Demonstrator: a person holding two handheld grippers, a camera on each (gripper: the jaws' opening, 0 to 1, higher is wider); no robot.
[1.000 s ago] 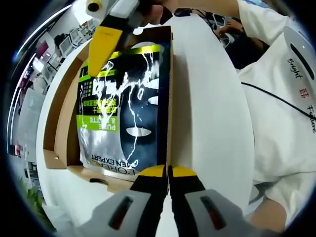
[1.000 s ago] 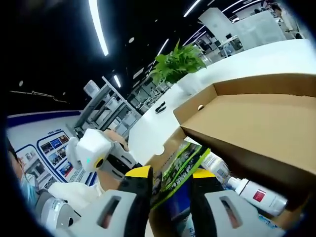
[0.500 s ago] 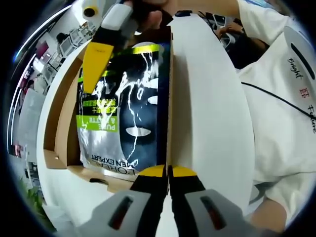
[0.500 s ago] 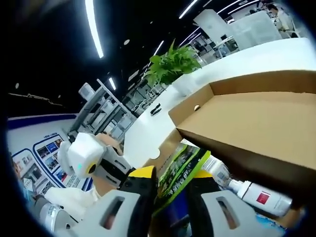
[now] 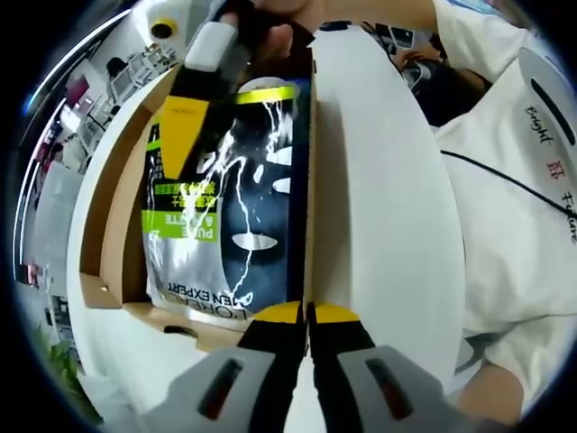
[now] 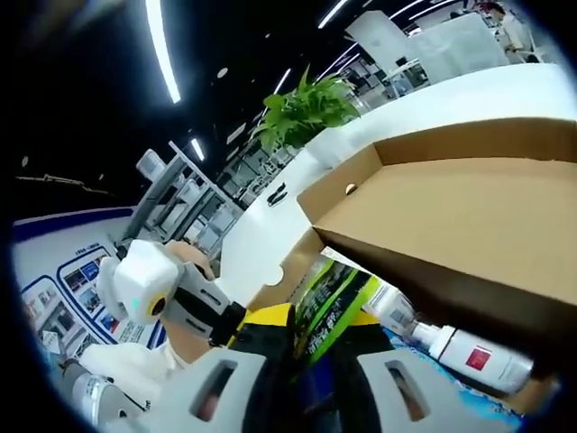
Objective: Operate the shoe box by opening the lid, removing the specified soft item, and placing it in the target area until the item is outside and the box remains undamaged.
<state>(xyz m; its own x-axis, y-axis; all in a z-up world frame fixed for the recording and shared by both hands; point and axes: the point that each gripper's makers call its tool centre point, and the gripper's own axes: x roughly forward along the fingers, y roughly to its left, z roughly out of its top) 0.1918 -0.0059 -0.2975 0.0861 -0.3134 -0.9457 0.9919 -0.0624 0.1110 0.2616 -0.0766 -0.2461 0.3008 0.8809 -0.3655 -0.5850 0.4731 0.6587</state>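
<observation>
The brown shoe box (image 5: pixel 113 225) lies on the white table, and its lid (image 6: pixel 469 225) stands raised. Inside lies a black and green face-mask packet (image 5: pixel 234 225), the soft item. My left gripper (image 5: pixel 307 314) is shut on the near end of the box's side wall (image 5: pixel 311 162). My right gripper (image 6: pixel 320 325) is shut on the packet's top edge (image 6: pixel 332 293). From the left gripper view it comes in from the top, one yellow finger (image 5: pixel 183 135) lying on the packet. The left gripper's body (image 6: pixel 194 307) is at the lower left of the right gripper view.
A small bottle (image 6: pixel 451 347) with a red label lies in the box beside the packet. A person in a white shirt (image 5: pixel 514 180) stands close to the white table (image 5: pixel 379 225). A green plant (image 6: pixel 302 108) stands at the table's far end, shelving behind it.
The right gripper's jaws have drawn closer together on the packet's edge, and its finger has slid a little further down over the packet. The left gripper and the box have not moved.
</observation>
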